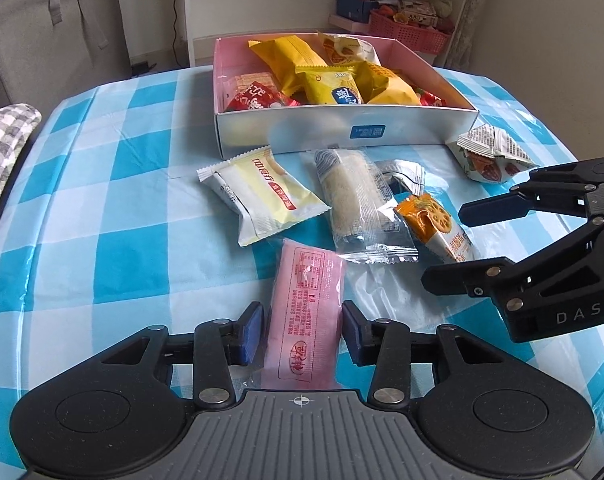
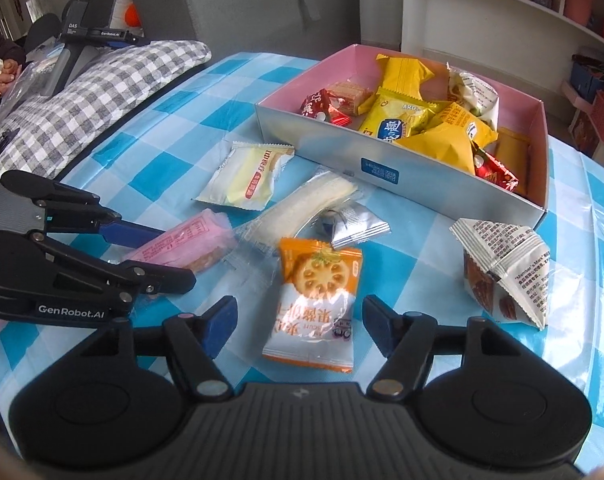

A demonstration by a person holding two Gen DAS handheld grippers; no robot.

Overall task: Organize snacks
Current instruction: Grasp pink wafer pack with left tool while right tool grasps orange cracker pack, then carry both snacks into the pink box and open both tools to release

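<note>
Left tool [image 1: 302, 330] narrow, straddling pink packet [image 1: 304, 320], pads seemingly not pressing. Right tool [image 2: 300, 328] wide around orange biscuit pack [image 2: 316, 300].

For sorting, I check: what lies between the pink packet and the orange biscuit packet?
Left wrist view: only crinkled clear wrapper between pink packet and orange biscuit packet.

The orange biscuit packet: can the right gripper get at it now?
Probably yes. The orange biscuit packet lies flat between the open fingers of the right gripper, with nothing on top of it.
</note>
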